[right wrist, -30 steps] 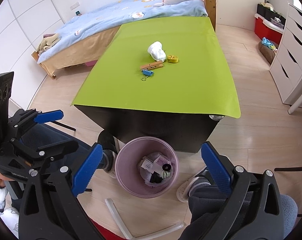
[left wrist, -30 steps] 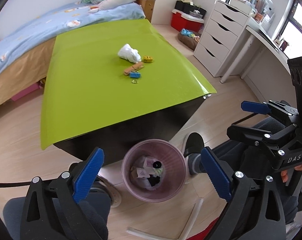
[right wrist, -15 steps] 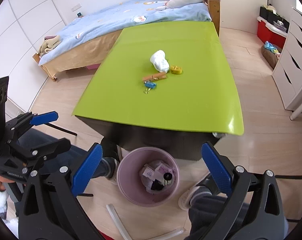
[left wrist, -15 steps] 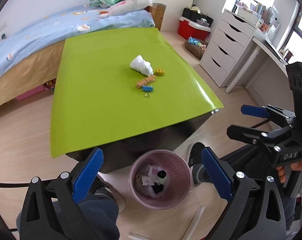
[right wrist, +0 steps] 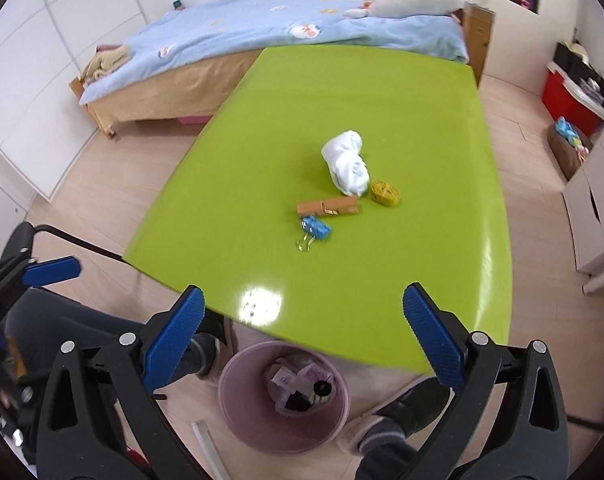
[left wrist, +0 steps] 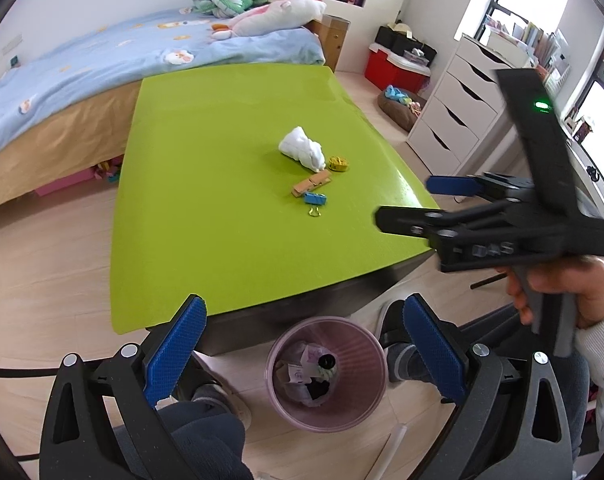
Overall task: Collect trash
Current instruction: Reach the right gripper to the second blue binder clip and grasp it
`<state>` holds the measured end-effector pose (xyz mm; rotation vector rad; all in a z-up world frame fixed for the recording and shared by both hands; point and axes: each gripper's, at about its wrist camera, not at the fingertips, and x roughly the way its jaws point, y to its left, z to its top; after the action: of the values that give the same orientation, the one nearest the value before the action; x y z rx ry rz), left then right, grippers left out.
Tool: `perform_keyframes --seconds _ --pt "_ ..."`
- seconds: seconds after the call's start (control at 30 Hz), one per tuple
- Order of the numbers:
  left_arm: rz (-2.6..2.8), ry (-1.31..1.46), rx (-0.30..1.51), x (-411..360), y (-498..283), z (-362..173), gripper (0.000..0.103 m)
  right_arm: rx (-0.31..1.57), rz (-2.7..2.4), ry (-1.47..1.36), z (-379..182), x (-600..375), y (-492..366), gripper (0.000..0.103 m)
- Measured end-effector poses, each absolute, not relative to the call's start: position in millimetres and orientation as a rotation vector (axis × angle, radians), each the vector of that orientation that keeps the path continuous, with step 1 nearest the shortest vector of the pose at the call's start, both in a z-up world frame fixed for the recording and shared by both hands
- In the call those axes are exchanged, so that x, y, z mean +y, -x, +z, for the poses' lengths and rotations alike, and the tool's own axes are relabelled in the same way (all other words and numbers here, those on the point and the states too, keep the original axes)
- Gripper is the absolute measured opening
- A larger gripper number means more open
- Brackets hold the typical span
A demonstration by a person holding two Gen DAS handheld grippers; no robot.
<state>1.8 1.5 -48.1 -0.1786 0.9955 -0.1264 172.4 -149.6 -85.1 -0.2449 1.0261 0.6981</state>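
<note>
Since a second ago I have brought both grippers up and forward: the green desk (right wrist: 382, 272) now fills far more of each view, and the pink trash bin (left wrist: 326, 372) has slid down toward the bottom edge, where before it sat squarely between my fingers. In the left wrist view the right gripper (left wrist: 406, 206) now reaches out over the desk's near right corner — earlier it hung lower, off beside the desk.

The left gripper (left wrist: 302, 344) has its jaws spread wide, with nothing between the blue pads; it hangs in the air in front of the desk's near edge, above the bin, touching nothing. The right gripper (right wrist: 302, 336) stands the same way, jaws wide apart and empty, over the near edge of the desk.

The trash lies in a small cluster near the middle of the desk, well ahead of both grippers. The crumpled white tissue (right wrist: 347, 162) sits farthest back, with a yellow roll (right wrist: 385, 193) just beside it on the right. In front of the tissue lies a brown paper wrapper (right wrist: 328, 207), and just in front of that a blue binder clip (right wrist: 316, 230) with its wire handles toward me. The bin stands on the floor against the desk's near side and already holds some paper scraps and dark bits.
</note>
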Motion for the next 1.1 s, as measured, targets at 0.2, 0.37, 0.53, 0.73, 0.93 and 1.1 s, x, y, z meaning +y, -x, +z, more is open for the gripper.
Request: perform_keyframes --seconds 0.2,0.37,0.53,0.73,0.93,1.1 --pt "-0.114 0.194 0.993 8.2 -4.9 -47.6 0.095 1.046 0.712 0.341 -104.2 -120.4 -197.4 0.098" --pt "-0.103 0.199 0.995 12.1 -6.2 -49.1 0.095 1.06 0.726 0.411 -119.7 -103.3 -210.2 0.088" --pt "-0.104 0.206 0.999 13.2 -8.3 -50.5 0.095 1.088 0.721 0.471 -134.1 -91.7 -220.0 0.068" --pt "-0.105 0.212 1.005 14.7 -10.2 -53.7 0.095 1.092 0.716 0.503 -142.0 -84.5 -224.3 0.044" --pt "-0.107 0.218 1.011 16.3 -11.4 -56.3 0.095 1.092 0.714 0.519 -146.4 -78.6 -227.0 0.024" --pt "-0.108 0.219 1.013 16.9 -12.4 -58.0 0.095 1.083 0.717 0.518 -146.4 -79.0 -226.2 0.012"
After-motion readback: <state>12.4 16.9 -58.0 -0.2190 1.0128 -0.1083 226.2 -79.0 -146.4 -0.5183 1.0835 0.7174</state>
